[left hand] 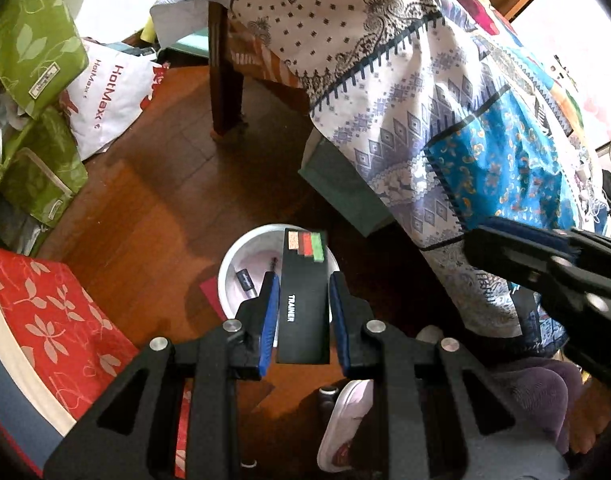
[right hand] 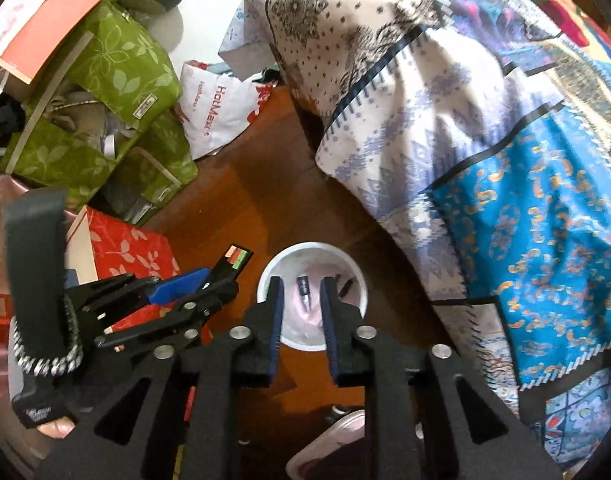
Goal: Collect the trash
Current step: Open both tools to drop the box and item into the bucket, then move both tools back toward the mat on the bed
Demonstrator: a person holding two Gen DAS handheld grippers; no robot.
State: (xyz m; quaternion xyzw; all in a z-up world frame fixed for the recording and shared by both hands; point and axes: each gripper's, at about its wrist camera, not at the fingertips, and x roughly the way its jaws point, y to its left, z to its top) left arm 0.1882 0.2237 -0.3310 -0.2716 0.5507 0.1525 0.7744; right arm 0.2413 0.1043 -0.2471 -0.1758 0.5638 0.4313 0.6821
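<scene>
Now I'm at the drop: my left gripper [left hand: 303, 294] hangs over the white bin [left hand: 241, 256] on the wooden floor [left hand: 153, 200], the black "TRAINER" box [left hand: 305, 300] between its jaws, which look slightly apart, hardly pinching. My right gripper [right hand: 302, 300] is over the bin too, jaws apart, empty; a small dark tube [right hand: 303, 292] lies inside. Next, I'd say: spread the left wider so the box falls in.
</scene>
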